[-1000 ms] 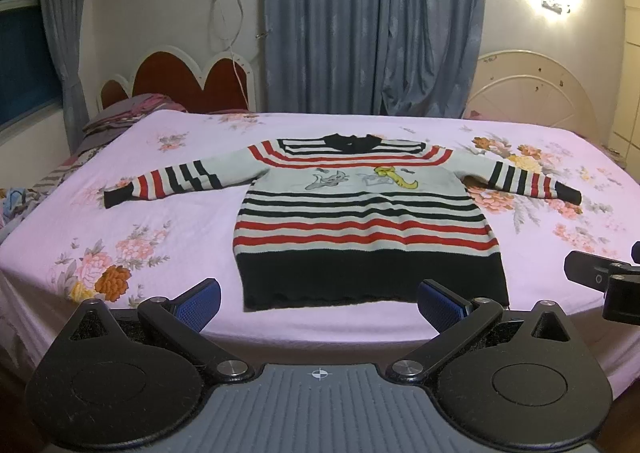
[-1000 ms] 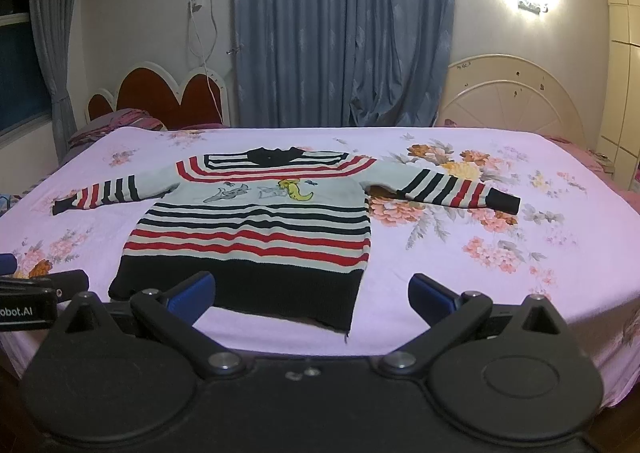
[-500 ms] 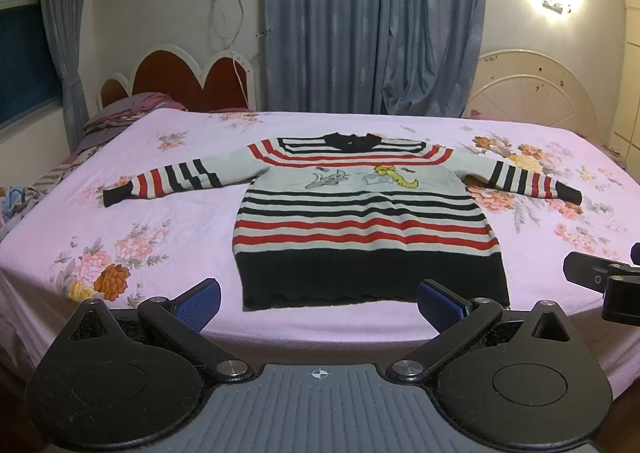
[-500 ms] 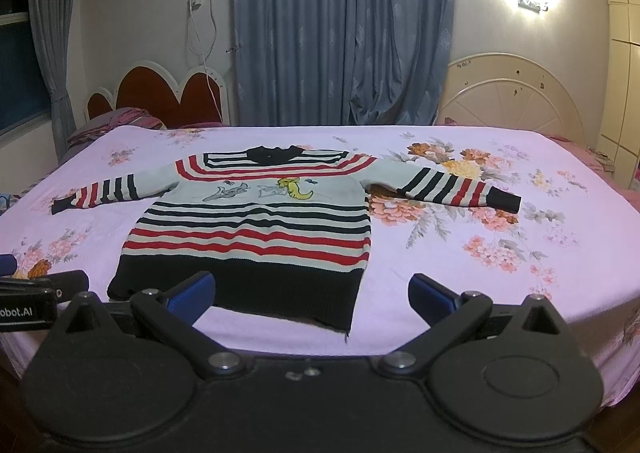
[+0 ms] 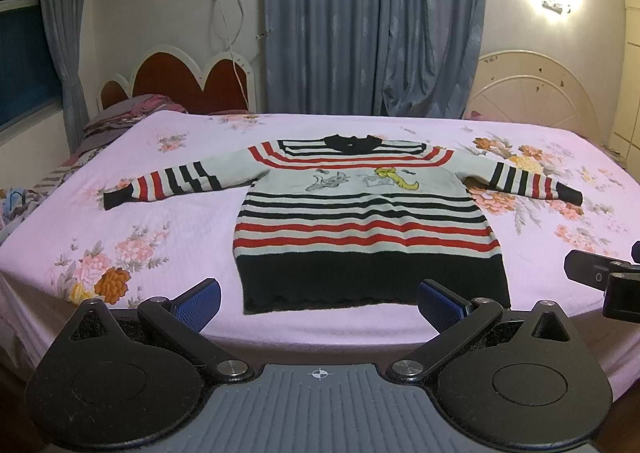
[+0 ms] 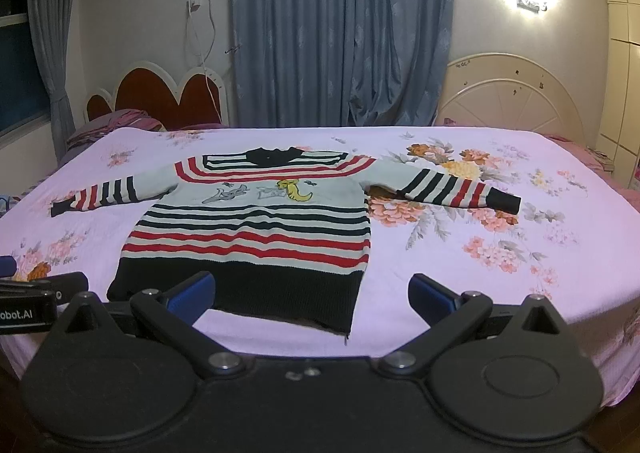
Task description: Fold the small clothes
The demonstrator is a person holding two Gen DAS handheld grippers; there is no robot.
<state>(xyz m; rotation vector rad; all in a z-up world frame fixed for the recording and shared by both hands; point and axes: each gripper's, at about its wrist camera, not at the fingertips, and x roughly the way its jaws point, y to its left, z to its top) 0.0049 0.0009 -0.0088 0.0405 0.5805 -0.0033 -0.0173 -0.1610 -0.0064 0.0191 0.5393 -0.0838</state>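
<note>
One striped sweater (image 5: 366,221) flat on floral pink bedspread (image 5: 168,229), blue curtains (image 5: 372,25) behind.

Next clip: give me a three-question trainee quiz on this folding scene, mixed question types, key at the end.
1. True or false: the sweater lies spread flat on the bed, both sleeves out to the sides.
2. Multiple choice: the left gripper is A) shut on the hem, B) open and holding nothing, C) shut on a sleeve.
3. Fill in: in the right wrist view, the right gripper is ___, and the sweater's bottom band is coloured ___.

Key: 1 true; 2 B; 3 open, black.
</note>
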